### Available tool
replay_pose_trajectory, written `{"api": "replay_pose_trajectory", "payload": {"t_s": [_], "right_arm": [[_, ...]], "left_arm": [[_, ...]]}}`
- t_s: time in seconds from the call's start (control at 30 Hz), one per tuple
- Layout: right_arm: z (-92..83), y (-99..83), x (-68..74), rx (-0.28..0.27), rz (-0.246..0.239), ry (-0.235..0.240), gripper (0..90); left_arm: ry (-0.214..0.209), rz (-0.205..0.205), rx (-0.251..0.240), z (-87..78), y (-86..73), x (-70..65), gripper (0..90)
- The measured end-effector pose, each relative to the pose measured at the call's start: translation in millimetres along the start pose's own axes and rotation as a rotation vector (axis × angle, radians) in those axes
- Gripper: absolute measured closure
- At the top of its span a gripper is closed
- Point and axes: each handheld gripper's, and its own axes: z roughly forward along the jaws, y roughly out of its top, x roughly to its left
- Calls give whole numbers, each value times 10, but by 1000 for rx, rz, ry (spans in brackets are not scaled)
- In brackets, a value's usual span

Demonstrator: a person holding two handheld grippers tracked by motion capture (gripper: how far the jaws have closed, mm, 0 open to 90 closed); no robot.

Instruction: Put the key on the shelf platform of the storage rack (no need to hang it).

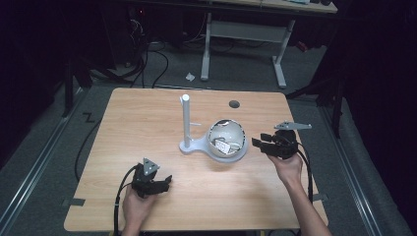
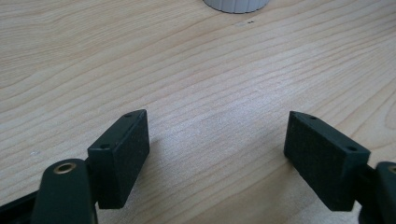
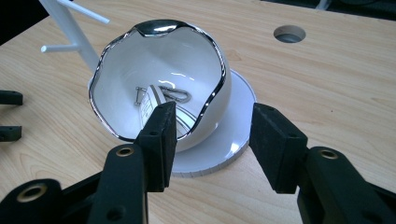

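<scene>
The right gripper [image 3: 210, 135] is held just beside a white bowl [image 3: 163, 74] with a wavy silver rim, at the bowl's right side in the high view. Its jaws are set partway apart and nothing is pressed between their pads; one jaw is seen in front of the bowl's rim in the right gripper view, and whether it touches the rim cannot be told. The gripper is carried by the person's right hand [image 1: 287, 167], with a cable trailing back along the forearm.

The bowl is tipped toward this gripper and rests on the round white base [image 3: 233, 144] of a stand. Inside the bowl a small metal clip [image 3: 175, 94] and a striped piece lie against the wall. From the far side of the base a white post [image 1: 186, 120] rises upright, with thin pegs projecting from it.

The left gripper [image 2: 217, 154] is held low over bare wood near the front left of the table [image 1: 147, 123], well apart from the bowl. Its jaws are spread wide, with nothing between them. It is carried by the person's left hand [image 1: 135, 204].

A round hole [image 1: 234, 104] is cut in the tabletop behind the bowl.
</scene>
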Motion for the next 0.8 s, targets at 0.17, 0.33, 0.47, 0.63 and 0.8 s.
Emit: {"api": "replay_pose_trajectory", "payload": {"t_s": [0.17,0.33,0.47,0.63,0.8], "right_arm": [[-20,-87,-47,-4,27,6,518],[-103,-140,-69,-17,42,7,518],[-157,-190,-101,-21,58,10,518],[-234,-256,-150,-29,73,12,519],[-286,-327,-172,-35,86,8,520]], "left_arm": [[0,1,0,-1,-1,0,229],[0,0,0,0,0,0,228],[0,0,0,-1,0,0,228],[0,0,0,-1,0,0,228],[0,0,0,-1,0,0,229]]}}
